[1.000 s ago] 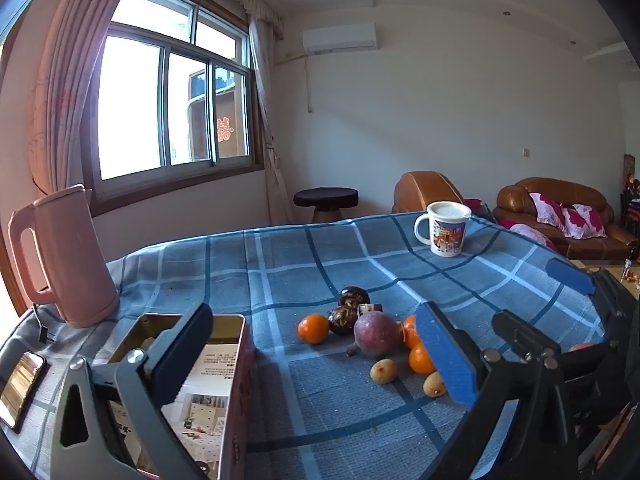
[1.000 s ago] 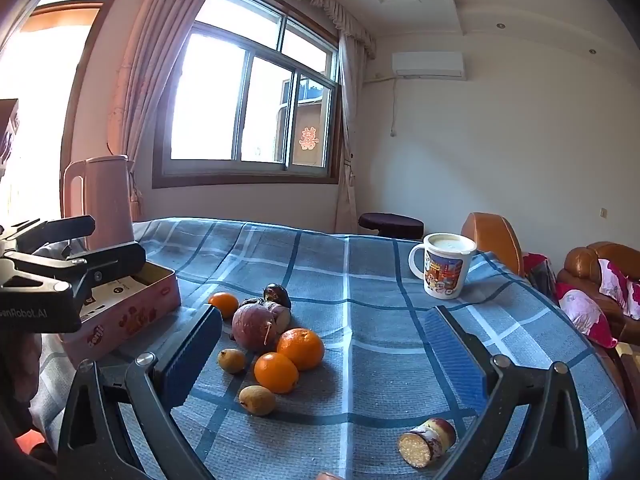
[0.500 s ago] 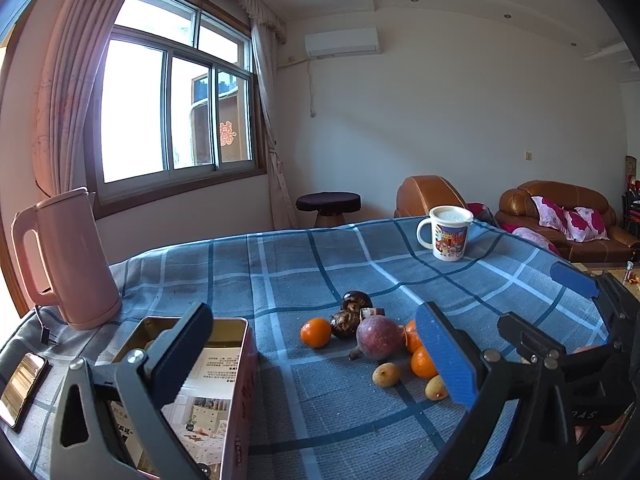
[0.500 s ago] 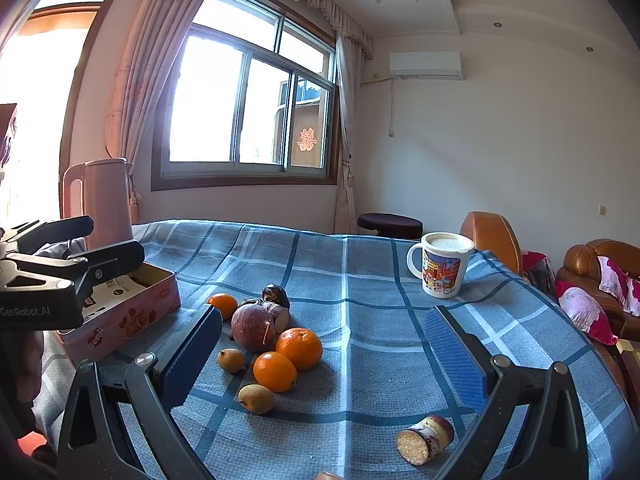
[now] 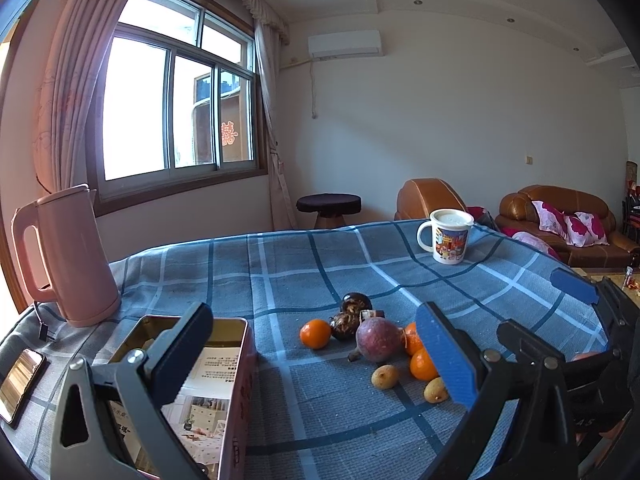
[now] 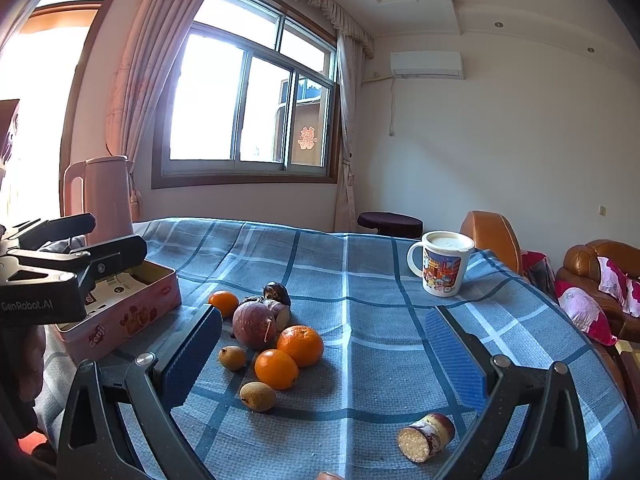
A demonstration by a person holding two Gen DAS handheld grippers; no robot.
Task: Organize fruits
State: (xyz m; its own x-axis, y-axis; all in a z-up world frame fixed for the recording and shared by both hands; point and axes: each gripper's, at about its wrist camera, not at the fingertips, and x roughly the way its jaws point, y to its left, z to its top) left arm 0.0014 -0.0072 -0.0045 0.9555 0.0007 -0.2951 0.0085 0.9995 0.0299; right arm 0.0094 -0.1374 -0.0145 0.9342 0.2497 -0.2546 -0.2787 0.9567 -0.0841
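1. Fruit lay in a loose cluster on the checked tablecloth [image 6: 360,280], near the open pink tin [image 6: 132,312] and well apart from the mug [image 6: 442,268].
2. Both grippers hovered empty: the right gripper [image 6: 324,356] had its fingers spread wide, framing the pile; the left gripper [image 5: 316,356] was equally wide, one pad over the tin.
3. Oranges [image 6: 300,346] looked firm, round and light; they would likely roll, so a hold across the middle seemed best.
4. Small brown fruits [image 6: 258,396] probably bruise easily and needed a soft squeeze.
5. Purple fruit [image 6: 254,324] seemed heaviest, touching its neighbours, so lifting it could scatter them.
6. A cut stub [image 6: 426,438] lay apart, grippable across its sides.
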